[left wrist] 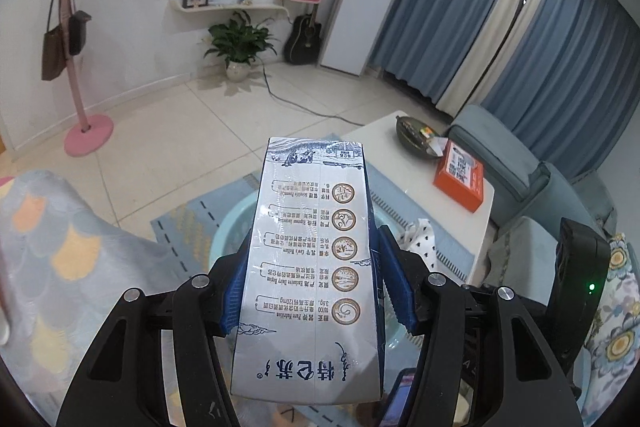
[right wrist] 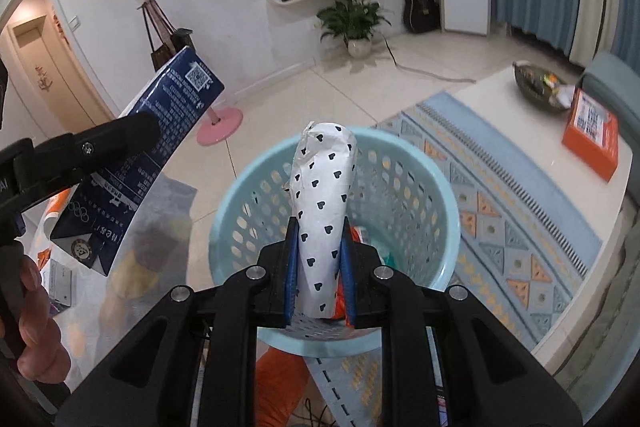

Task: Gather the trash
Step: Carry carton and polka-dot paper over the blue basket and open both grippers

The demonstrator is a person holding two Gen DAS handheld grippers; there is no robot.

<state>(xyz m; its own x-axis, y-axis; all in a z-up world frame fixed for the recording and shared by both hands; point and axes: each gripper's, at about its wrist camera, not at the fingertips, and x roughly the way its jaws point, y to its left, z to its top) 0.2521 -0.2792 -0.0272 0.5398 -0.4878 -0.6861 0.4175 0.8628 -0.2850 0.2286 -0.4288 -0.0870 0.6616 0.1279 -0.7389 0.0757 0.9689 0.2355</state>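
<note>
The left gripper (left wrist: pixel 312 291) is closed on a milk carton (left wrist: pixel 316 267), its blue fingers (left wrist: pixel 394 287) pressing the two long sides. The white face of the carton fills the lower middle of the left wrist view and shows five round brown emblems in a column with small lines of Chinese and English; "Pure Nutrition" and "3.6g" can be read, and big blue Chinese characters stand near the bottom edge. In the right wrist view the same carton (right wrist: pixel 140 155) appears at the left of the frame, tilted, its dark blue side showing a QR code, white small print and Olympic rings. The right gripper (right wrist: pixel 320 267) is clamped on a crumpled white paper with black hearts (right wrist: pixel 324 195), held in the middle of the frame over the light blue perforated basket (right wrist: pixel 424 163). Something orange lies inside the basket, but I cannot tell what it is. At the right of this view an orange box (right wrist: pixel 592 139) with unreadable print lies on the white table (right wrist: pixel 500 95), near a dark bowl (right wrist: pixel 536 83).
</note>
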